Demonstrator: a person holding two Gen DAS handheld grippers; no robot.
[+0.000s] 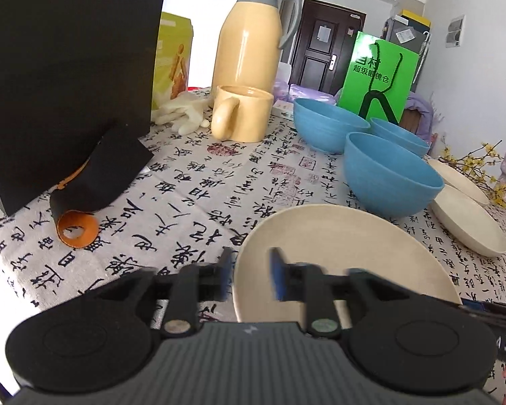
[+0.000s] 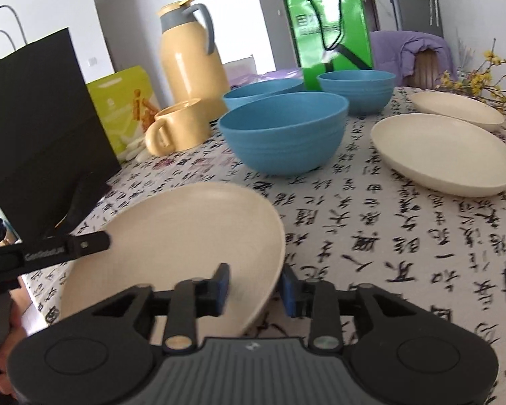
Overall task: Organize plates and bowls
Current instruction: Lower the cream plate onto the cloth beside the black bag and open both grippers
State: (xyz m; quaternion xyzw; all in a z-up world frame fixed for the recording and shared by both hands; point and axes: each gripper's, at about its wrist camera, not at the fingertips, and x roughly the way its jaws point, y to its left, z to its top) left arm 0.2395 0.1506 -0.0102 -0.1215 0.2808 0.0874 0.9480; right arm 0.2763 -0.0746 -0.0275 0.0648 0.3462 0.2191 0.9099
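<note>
Three bowls [image 2: 283, 131] (blue) on tablecloth [image 2: 404, 236].

On the tabletop [image 2: 404, 236] the nearest plate [image 2: 185, 236] lies in front, with three bowls [image 2: 283, 131] clustered behind it. Two more plates [image 2: 445, 155] lie right of the bowls; a mug [image 2: 178, 128] and jug [image 2: 192, 57] stand to their left.

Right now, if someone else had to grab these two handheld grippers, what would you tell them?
Left gripper: open, its jaws straddle the left rim of the near round cream plate.
Right gripper: open, its jaws straddle that plate's right rim.
Neither pinches it.
Three blue plastic bowls sit apart behind it on the calligraphy-print tablecloth; two more cream plates lie separately to the right.
Done: nothing is stacked.
Left: stack plates together, nest bowls.
</note>
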